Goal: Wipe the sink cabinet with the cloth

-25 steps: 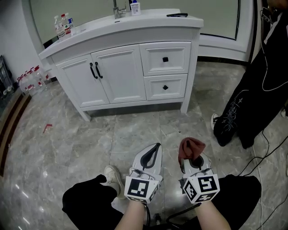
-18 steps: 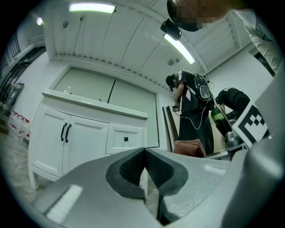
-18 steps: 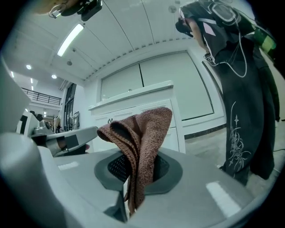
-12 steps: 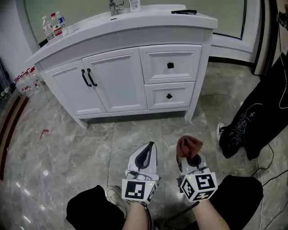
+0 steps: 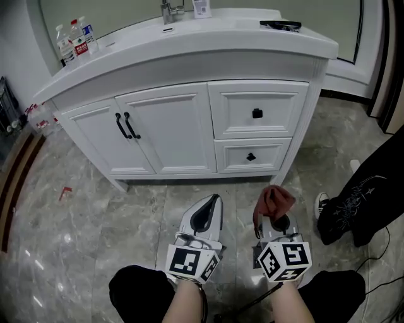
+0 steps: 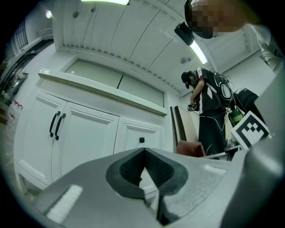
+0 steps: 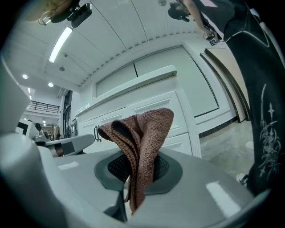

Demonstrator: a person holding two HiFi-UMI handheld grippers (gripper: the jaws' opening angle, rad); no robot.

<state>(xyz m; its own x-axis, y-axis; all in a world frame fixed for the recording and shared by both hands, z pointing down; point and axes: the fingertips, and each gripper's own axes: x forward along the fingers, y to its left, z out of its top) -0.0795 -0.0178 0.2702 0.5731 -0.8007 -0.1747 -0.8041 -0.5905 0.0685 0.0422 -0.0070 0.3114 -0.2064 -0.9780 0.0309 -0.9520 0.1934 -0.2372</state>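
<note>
A white sink cabinet [image 5: 189,120] with two doors and two drawers stands ahead of me on the marble floor; it also fills the left gripper view [image 6: 89,129] and shows behind the cloth in the right gripper view [image 7: 133,111]. My right gripper [image 5: 273,217] is shut on a brown cloth [image 5: 275,202], which sticks up folded from the jaws [image 7: 142,147]. My left gripper [image 5: 207,211] is shut with nothing in it [image 6: 144,171]. Both grippers hang low over the floor, short of the cabinet front.
Water bottles [image 5: 72,39] stand on the counter's left end, a faucet [image 5: 169,11] at the back, a dark flat object [image 5: 281,25] at right. A person in black clothing [image 5: 366,189] stands right of me. More bottles [image 5: 38,110] sit on the floor at left.
I have moved closer to the cabinet, which now looms larger. Both grippers keep their pose, the cloth still held in the right one.
</note>
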